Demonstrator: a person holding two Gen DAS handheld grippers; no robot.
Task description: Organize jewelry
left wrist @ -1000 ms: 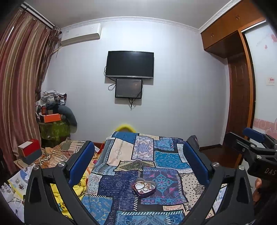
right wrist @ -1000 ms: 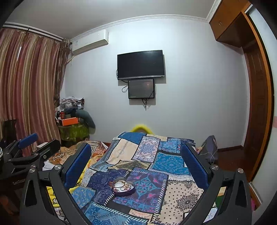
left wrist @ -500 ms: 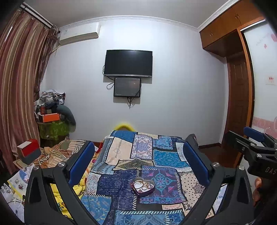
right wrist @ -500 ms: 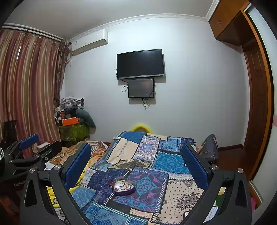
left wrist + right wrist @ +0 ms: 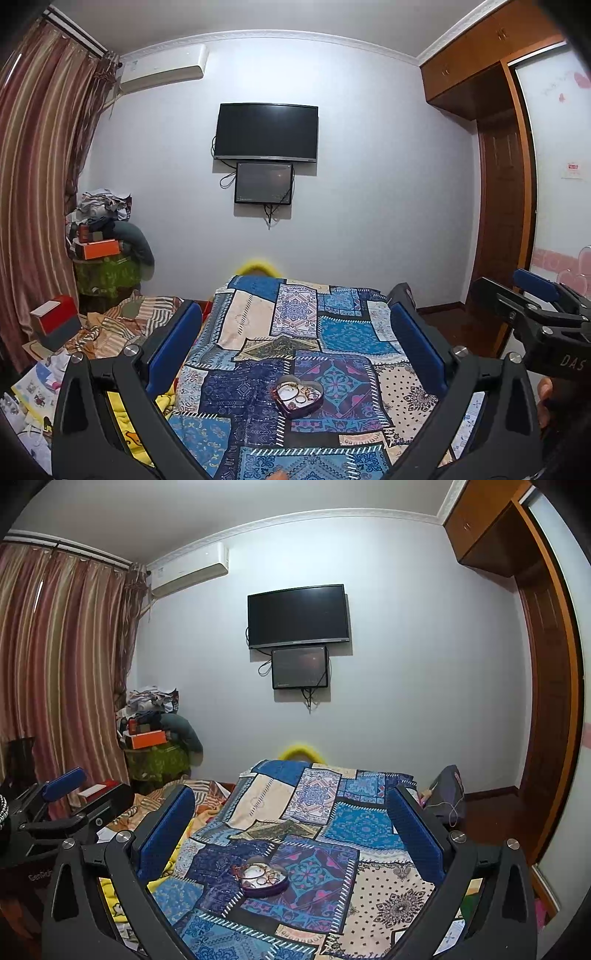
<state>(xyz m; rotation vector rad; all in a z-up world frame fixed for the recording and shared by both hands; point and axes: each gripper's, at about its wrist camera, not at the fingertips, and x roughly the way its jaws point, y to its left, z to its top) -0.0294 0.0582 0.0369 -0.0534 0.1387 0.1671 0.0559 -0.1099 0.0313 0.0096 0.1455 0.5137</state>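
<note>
A heart-shaped jewelry box [image 5: 300,396] lies open on the patchwork bedspread [image 5: 332,332], with several rings and thin chains inside on a white lining. It also shows in the right wrist view [image 5: 263,879]. My left gripper [image 5: 295,339] is open and empty, held above and short of the box. My right gripper [image 5: 290,821] is open and empty too, at about the same distance. The right gripper's body shows at the right edge of the left wrist view [image 5: 535,306]. The left gripper's body shows at the left edge of the right wrist view [image 5: 62,805].
The bed fills the middle of the room. A striped blanket [image 5: 122,325] and a red and grey box [image 5: 55,325] lie to its left. A cluttered stand [image 5: 107,266] is in the corner. A TV [image 5: 266,133] hangs on the far wall. A wardrobe [image 5: 506,184] stands right.
Both views have drifted slightly; the box sits a little higher and nearer centre in frame. Both grippers stay open and empty.
</note>
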